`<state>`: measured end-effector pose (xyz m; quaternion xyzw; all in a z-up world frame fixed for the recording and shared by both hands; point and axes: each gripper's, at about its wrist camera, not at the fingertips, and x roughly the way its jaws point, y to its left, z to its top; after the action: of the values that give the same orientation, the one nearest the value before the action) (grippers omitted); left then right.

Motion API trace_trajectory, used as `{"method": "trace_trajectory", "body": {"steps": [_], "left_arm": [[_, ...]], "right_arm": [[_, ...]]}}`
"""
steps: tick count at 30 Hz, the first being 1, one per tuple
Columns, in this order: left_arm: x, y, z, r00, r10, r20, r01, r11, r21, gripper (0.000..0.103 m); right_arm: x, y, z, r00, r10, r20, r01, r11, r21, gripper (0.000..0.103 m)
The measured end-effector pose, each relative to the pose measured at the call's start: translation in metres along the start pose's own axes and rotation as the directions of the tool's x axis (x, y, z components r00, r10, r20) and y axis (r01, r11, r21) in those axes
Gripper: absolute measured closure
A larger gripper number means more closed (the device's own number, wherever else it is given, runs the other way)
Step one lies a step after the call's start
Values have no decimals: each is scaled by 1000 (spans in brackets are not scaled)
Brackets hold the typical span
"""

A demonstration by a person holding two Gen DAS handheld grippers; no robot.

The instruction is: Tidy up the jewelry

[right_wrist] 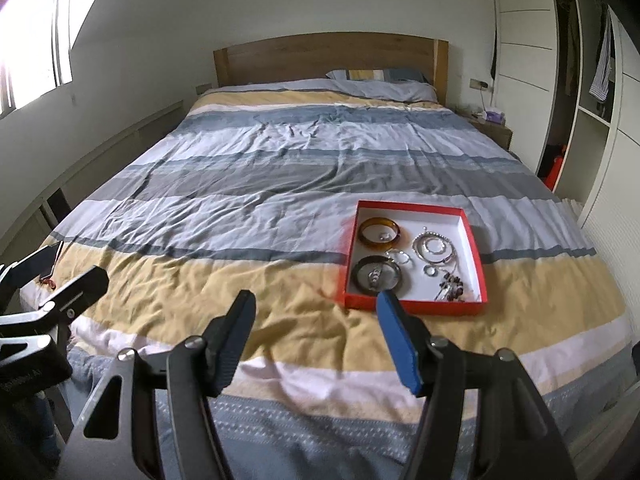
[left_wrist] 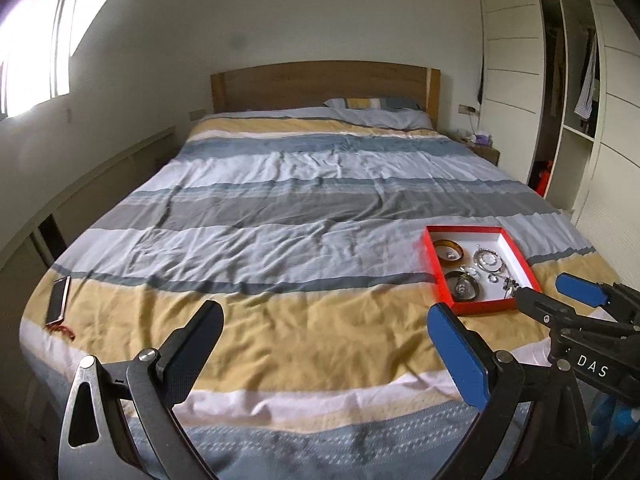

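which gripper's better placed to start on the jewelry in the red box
Right. The right gripper is open and sits just short of the red box, nearly in line with the bangles. The left gripper, also open, is farther left over bare duvet.

The bedspread [right_wrist: 248, 184] runs in broad stripes of mustard yellow, white, pale blue and grey, with a dotted blue band nearest the foot. On it, the tray [right_wrist: 416, 305] is red outside, white inside. Within the tray sit an amber bangle [right_wrist: 380, 232], a dark bangle [right_wrist: 378, 274] and silver chains [right_wrist: 436, 250]. Behind the bedspread, the headboard [right_wrist: 328, 56] is warm brown wood.
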<state>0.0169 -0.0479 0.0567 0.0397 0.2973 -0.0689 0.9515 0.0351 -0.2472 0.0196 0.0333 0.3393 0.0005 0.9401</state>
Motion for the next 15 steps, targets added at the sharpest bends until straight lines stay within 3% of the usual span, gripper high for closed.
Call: {"method": "trace_trajectory", "body": {"steps": [15], "left_arm": [[-30, 16, -26, 997, 77, 15, -77, 997, -19, 1]], "right_arm": [[-25, 16, -25, 999, -4, 39, 5, 999, -34, 41]]}}
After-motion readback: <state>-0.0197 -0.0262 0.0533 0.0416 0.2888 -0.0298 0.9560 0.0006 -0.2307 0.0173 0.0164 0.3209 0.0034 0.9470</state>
